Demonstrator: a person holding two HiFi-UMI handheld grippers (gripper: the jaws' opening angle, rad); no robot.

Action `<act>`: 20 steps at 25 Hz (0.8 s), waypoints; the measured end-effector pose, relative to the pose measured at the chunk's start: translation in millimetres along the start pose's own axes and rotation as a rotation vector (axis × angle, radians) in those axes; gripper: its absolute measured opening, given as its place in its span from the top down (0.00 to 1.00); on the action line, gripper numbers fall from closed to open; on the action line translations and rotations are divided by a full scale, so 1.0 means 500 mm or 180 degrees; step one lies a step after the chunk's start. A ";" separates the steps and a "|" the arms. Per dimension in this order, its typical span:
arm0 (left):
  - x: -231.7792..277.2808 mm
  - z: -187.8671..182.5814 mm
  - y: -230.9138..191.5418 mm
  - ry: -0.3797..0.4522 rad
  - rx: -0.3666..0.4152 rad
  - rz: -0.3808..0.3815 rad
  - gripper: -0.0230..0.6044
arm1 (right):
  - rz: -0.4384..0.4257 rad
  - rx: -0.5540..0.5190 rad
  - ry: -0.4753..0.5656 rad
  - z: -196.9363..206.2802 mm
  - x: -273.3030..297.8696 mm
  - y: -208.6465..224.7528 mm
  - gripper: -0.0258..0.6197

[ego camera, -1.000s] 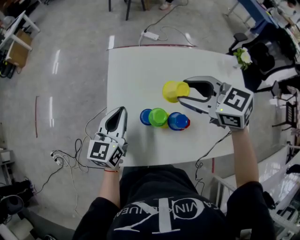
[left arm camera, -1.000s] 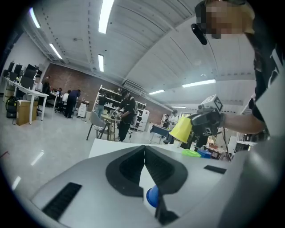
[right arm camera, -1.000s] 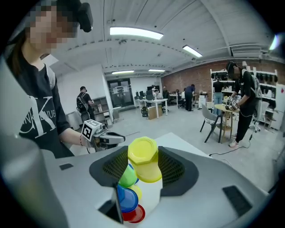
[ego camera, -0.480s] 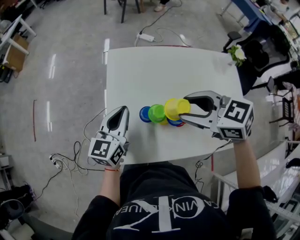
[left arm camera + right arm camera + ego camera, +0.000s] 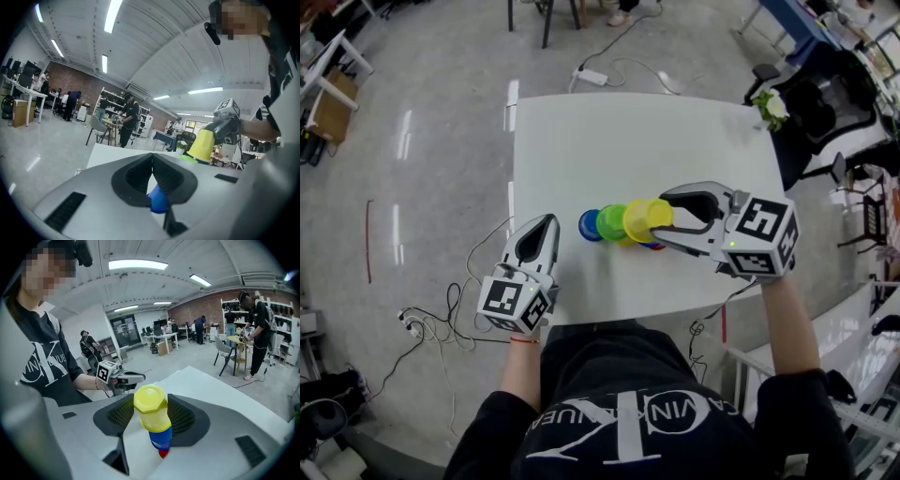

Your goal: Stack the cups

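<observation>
Head view, yellow cup point(image 5: 645, 220) between right gripper's point(image 5: 662, 223) opening jaws, over blue cup point(image 5: 161, 439)

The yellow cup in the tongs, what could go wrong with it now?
1. The right tongs have just been opening a little around the tilted yellow cup; it might drop crooked and miss the blue cup below.
2. That blue cup sits on a red cup, so a bump could topple the pile.
3. The green cup stands close by and could get knocked.
</observation>
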State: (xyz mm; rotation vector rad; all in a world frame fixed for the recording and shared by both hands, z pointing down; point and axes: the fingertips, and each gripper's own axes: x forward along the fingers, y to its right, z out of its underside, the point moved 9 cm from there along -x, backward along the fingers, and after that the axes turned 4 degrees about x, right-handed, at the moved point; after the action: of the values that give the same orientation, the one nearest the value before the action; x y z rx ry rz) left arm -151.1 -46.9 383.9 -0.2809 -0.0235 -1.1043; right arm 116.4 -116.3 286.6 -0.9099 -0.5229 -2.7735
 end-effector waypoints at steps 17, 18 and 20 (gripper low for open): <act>-0.016 0.006 0.005 0.0015 -0.0045 0.0003 0.96 | 0.0082 -0.0106 -0.0025 0.000 0.004 -0.002 0.59; -0.016 0.006 0.005 0.0013 -0.0046 0.0003 0.96 | 0.0079 -0.0106 -0.0024 0.000 0.004 -0.003 0.59; -0.018 0.007 0.005 0.0011 -0.0051 0.0000 0.96 | 0.0071 -0.0113 -0.0021 -0.001 0.004 -0.005 0.58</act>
State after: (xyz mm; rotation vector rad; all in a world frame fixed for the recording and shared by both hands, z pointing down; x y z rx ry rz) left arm -152.5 -37.2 385.2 -0.2932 -0.0116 -1.1052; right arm 113.7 -114.5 286.7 -0.9268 -0.4631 -2.7694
